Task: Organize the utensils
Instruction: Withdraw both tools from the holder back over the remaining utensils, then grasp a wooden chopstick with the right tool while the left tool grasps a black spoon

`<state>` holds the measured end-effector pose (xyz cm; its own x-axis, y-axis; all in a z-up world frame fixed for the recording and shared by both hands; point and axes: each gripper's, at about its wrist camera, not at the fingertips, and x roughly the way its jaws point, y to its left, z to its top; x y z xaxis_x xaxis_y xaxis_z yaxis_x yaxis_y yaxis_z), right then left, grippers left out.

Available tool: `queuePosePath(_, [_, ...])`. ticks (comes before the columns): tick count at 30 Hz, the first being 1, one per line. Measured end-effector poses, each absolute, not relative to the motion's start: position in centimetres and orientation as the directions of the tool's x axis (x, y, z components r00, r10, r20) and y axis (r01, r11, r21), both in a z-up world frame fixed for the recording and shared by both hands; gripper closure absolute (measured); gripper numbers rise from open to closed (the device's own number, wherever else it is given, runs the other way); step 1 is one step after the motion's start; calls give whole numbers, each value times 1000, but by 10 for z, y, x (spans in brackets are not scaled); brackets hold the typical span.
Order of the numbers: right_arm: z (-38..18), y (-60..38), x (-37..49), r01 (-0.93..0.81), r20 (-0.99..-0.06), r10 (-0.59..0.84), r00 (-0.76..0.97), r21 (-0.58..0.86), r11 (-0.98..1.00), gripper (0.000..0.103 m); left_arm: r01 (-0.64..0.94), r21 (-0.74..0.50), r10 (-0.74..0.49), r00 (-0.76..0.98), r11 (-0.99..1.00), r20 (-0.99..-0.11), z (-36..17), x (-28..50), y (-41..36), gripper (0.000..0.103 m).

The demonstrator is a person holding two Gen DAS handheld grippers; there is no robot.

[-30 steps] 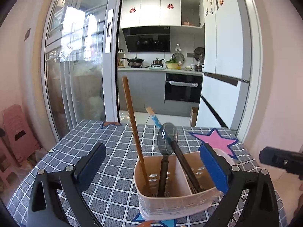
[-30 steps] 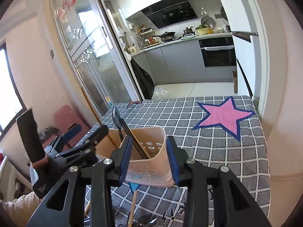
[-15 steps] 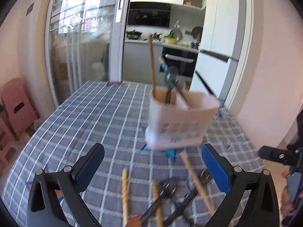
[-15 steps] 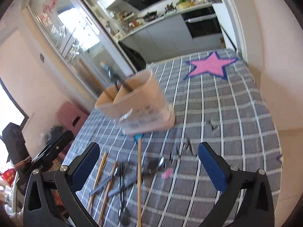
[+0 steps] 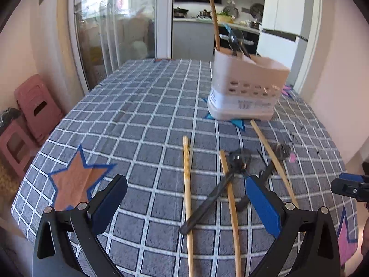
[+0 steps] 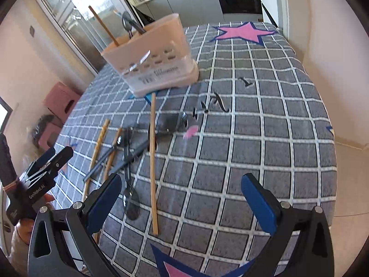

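Note:
A pale plastic utensil holder stands on the checked tablecloth with a chopstick, a spoon and dark-handled utensils upright in it. In front of it lie loose pieces: wooden chopsticks, a metal spoon and crossed black-handled utensils. My left gripper hangs open above these, tilted down, nothing between its fingers. My right gripper is open wide over the cloth just right of the long chopstick. Each gripper shows at the edge of the other's view.
The grey checked cloth bears an orange star near left and a pink star far right. Small dark scraps and a pink scrap lie by the utensils. Pink stools stand left of the table; its right edge drops off.
The right gripper opened off the holder's wall and let it go. Both grippers drew back and tipped downward, so the holder now stands farther off and the loose utensils have come into view.

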<state>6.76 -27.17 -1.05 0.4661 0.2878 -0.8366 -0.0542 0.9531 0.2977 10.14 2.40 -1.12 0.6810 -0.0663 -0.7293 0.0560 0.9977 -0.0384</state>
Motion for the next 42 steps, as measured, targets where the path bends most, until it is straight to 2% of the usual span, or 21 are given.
queuePosePath(15, [-21,-249,60,-40,-900,195,389,195,980,0,36,-55,-65,649,998,-758,-25,92,51,0])
queuePosePath(31, [-31,-252,87,-5,-907,288,309,301,954,0,14,-61,-57,618,998,-784,-33,91,77,0])
queuePosePath(36, [-32,-251,101,5,-908,307,286,322,947,8,52,-42,-65,601,998,-796,-36,96,70,0])
queuePosePath(42, [-36,-235,122,-23,-924,303,233,306,952,28,101,-11,-68,582,995,-810,-38,107,57,0])
